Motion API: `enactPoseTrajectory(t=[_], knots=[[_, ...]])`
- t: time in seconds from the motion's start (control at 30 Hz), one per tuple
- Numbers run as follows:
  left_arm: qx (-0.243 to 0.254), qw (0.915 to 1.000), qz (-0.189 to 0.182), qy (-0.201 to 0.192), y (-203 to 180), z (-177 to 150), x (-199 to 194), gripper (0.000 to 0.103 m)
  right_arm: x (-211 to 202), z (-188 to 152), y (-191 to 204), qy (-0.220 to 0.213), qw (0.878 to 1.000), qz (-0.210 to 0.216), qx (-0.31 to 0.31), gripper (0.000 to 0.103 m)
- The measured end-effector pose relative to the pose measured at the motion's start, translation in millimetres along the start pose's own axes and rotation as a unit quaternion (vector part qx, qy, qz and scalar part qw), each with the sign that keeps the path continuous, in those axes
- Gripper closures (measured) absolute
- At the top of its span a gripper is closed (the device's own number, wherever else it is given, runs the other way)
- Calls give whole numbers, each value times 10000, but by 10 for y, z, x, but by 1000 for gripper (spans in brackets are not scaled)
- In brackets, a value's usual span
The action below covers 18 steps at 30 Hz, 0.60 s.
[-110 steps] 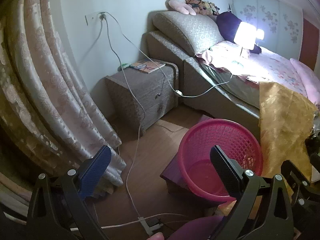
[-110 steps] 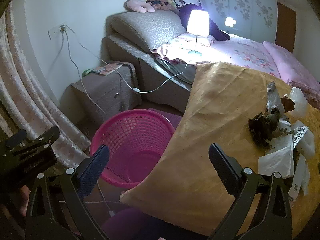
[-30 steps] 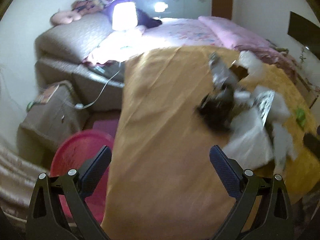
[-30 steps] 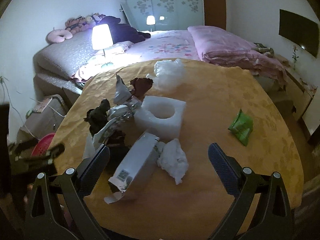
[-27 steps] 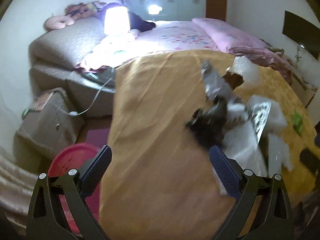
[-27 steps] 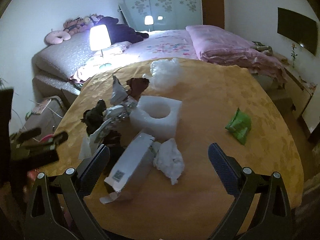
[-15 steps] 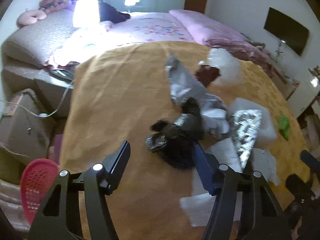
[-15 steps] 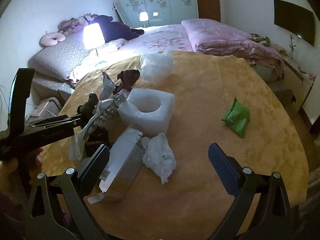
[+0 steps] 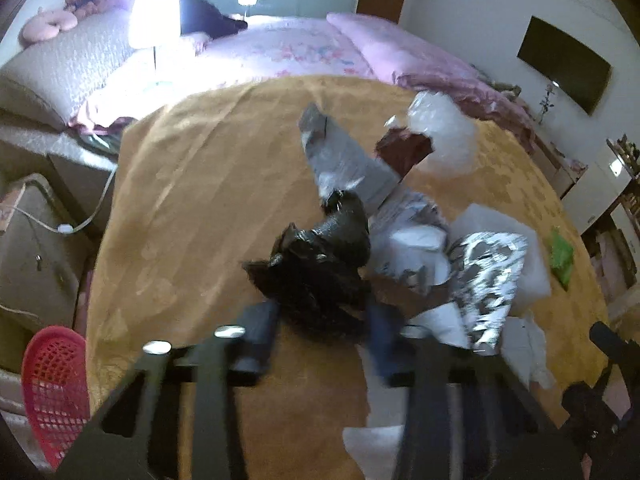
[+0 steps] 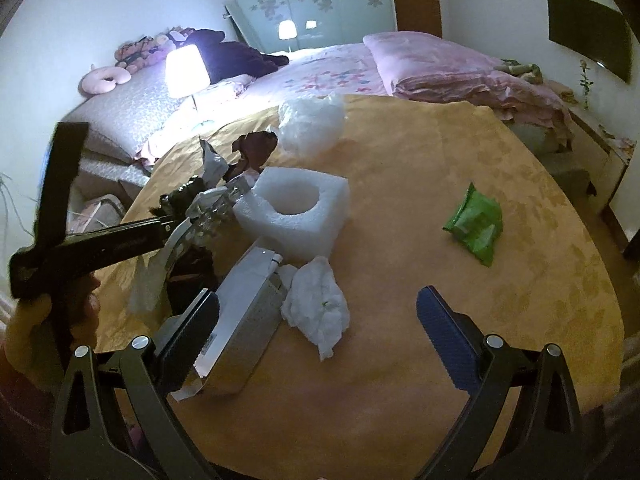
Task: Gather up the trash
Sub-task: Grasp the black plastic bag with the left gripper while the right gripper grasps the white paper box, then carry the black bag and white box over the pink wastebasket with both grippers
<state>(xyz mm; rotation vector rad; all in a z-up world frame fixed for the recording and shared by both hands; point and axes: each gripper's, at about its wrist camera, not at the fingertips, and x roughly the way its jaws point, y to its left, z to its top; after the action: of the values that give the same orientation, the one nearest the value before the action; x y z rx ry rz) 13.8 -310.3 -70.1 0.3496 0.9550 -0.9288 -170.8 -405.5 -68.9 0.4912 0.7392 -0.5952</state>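
Observation:
A heap of trash lies on the round table with the gold cloth (image 9: 192, 184). My left gripper (image 9: 320, 332) has its fingers on either side of a crumpled black plastic bag (image 9: 320, 256), narrowed around it; the frame is blurred. Beside the bag lie grey wrapping (image 9: 344, 160), silver foil (image 9: 488, 264) and white paper. My right gripper (image 10: 316, 312) is open and empty above a crumpled white tissue (image 10: 316, 304), next to a white carton (image 10: 240, 320) and a white foam block (image 10: 292, 208). A green packet (image 10: 476, 220) lies to the right.
A pink-red mesh basket (image 9: 52, 384) stands on the floor left of the table. A bed with a lit lamp (image 9: 154, 16) lies behind the table. Clear bubble wrap (image 10: 312, 120) and a dark red scrap (image 10: 256, 144) sit at the far side. A nightstand (image 9: 24, 248) stands at left.
My left gripper has swung from the basket to the table, dropped onto the black bag and narrowed its fingers around it. My right gripper has edged closer to the tissue and carton, still open.

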Motion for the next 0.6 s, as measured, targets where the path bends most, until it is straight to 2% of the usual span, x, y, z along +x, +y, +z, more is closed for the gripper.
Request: enactPoseTrajectory(t=[0.1, 0.17, 0.33, 0.47, 0.6], knots=[[-51, 9999, -4, -93, 45, -15, -32, 87, -4, -11, -9, 8, 10000, 18, 12, 9], [-61, 9998, 40, -185, 73, -40, -114, 89, 1, -14, -27, 30, 10000, 58, 41, 10], [-31, 9990, 291, -347, 139, -158, -345, 89, 12, -76, -36, 90, 9999, 59, -4, 12], [-12, 9976, 531, -443, 198, -295, -519, 89, 25, -140, 43, 175, 9995, 227, -122, 17], [-122, 9965, 703, -426, 298, -420, -641, 89, 16, -175, 252, 186, 9980, 452, -394, 27]])
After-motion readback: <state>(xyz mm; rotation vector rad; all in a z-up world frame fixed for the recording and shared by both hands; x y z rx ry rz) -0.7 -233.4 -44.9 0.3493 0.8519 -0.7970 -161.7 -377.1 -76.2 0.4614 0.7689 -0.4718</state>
